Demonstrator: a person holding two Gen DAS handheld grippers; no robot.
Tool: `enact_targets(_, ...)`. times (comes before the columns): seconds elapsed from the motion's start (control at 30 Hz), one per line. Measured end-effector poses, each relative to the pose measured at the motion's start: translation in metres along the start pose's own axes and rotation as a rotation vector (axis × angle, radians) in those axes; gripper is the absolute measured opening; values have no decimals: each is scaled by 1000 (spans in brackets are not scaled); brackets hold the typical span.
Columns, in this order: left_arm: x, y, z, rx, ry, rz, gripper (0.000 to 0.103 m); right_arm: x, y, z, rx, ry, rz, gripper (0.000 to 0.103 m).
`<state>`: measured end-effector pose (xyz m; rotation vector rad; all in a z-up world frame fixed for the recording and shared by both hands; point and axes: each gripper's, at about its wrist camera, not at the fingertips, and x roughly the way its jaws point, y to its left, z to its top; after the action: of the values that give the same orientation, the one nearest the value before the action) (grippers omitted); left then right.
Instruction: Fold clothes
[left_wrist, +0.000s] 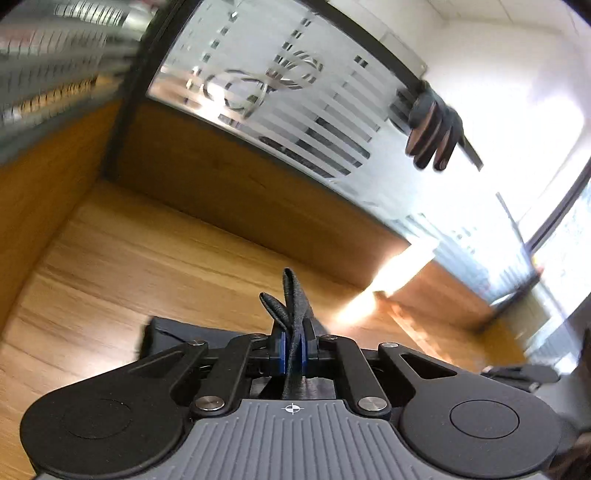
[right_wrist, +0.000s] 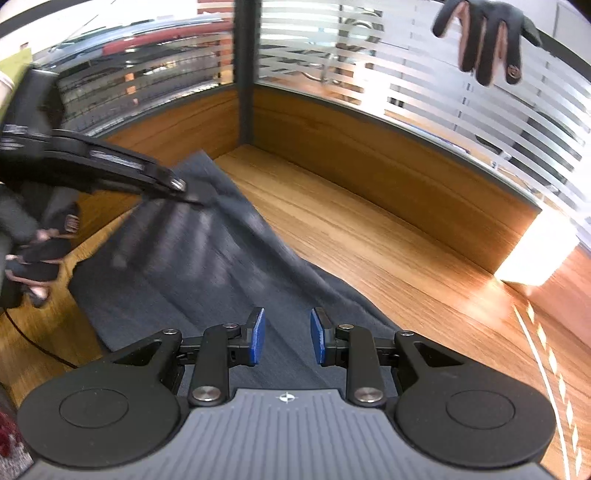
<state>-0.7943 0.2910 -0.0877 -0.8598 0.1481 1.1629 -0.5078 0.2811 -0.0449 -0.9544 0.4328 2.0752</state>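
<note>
A dark grey garment (right_wrist: 207, 258) lies on the wooden table (right_wrist: 369, 236), one end lifted off the surface. My left gripper (left_wrist: 294, 349) is shut on a bunched fold of that grey cloth (left_wrist: 291, 299), which sticks up between its blue pads. In the right wrist view the left gripper (right_wrist: 184, 190) shows at the upper left, pinching the raised corner, with a gloved hand (right_wrist: 40, 254) behind it. My right gripper (right_wrist: 287, 334) hovers open over the garment's near part, nothing between its fingers.
Wooden partition walls (right_wrist: 369, 166) with striped frosted glass (right_wrist: 443, 96) above enclose the table at the back and sides. A dark glove (right_wrist: 484, 40) hangs over the top of the glass. A thin black cable (right_wrist: 33, 339) runs at the left. Bright sunlight (right_wrist: 535, 254) falls at the right.
</note>
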Motion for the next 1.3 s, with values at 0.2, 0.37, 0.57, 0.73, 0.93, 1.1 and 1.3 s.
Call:
enact_targets(0.2,0,13,-6,-3,5,217,17,-4,-8,-18,32,22,-40,31)
enact_targets(0.37,-21,2,2,17,-62,254,55,-12,-16,-38,61,36,-80,35)
enact_targets(0.57,-28,-24,-6,104,-33,221,55,-26,-41,-74,130,55,-170,39)
enact_targets(0.73,-10,-35,-20,202,61,188,42,-38,-59,-108,198,84,-223,41)
enact_targets(0.93,9,-25,-28,223,138,202,33,-41,-60,-136,263,110,-266,45)
enact_targets(1.1,19,-11,-28,185,179,234,12,-41,-52,-154,356,144,-291,45)
enact_targets(1.3,4,-23,-8,186,106,163,32,-61,-38,-167,494,120,-288,51)
